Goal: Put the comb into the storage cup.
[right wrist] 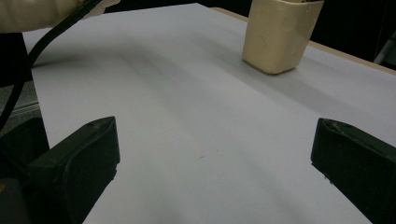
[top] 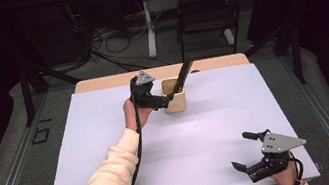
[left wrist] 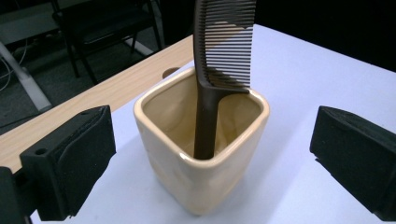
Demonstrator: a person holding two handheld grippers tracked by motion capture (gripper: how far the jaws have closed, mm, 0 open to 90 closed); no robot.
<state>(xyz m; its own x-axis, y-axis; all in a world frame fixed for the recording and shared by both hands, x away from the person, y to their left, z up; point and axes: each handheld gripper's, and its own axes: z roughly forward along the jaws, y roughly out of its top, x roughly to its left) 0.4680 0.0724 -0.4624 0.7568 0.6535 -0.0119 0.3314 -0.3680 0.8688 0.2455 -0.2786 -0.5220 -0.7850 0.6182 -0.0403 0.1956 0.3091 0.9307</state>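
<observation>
Standing handle-down in the cream cup, the dark comb leans out while the left gripper straddles the cup, jaws apart, and the right gripper gapes well away from it.

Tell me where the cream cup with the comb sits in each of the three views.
High view: cream cup at the mat's far middle, by the left gripper.
Left gripper view: centre, between the open jaws.
Right gripper view: upper right.
Shared landmark: white mat.

Glossy ceramic cup, plastic comb
</observation>
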